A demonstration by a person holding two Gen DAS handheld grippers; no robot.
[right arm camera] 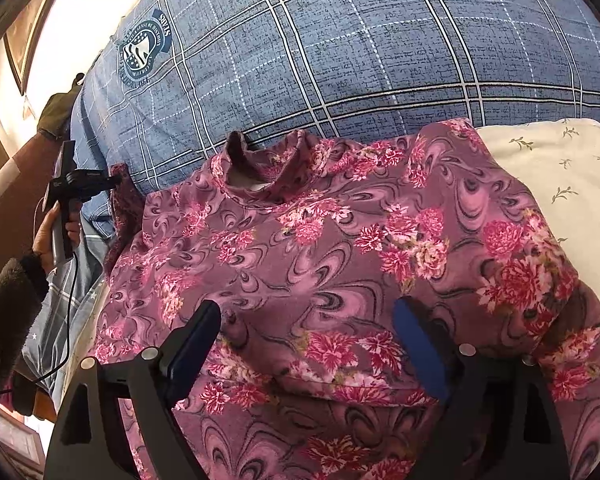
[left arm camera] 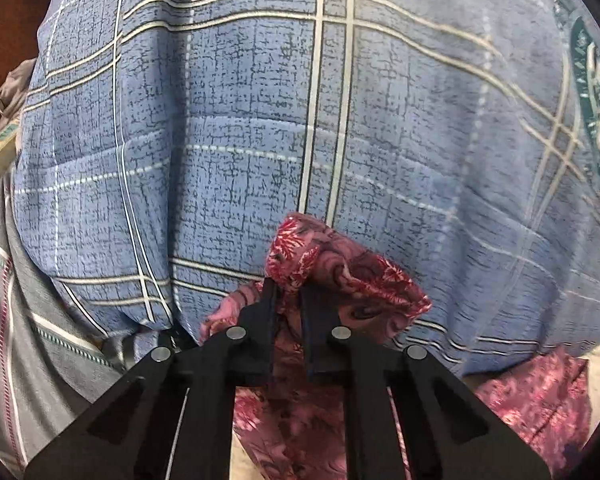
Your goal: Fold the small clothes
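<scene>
Left wrist view: left gripper clamped on floral top, sleeve lifted for folding
Right wrist view: right gripper held agape over garment, lower centre

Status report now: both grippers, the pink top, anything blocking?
Left hand-held gripper shut on pink top edge. Right hand-held gripper open above top, not touching. Top spread flat against blue checked pillow. Nothing blocking.
</scene>
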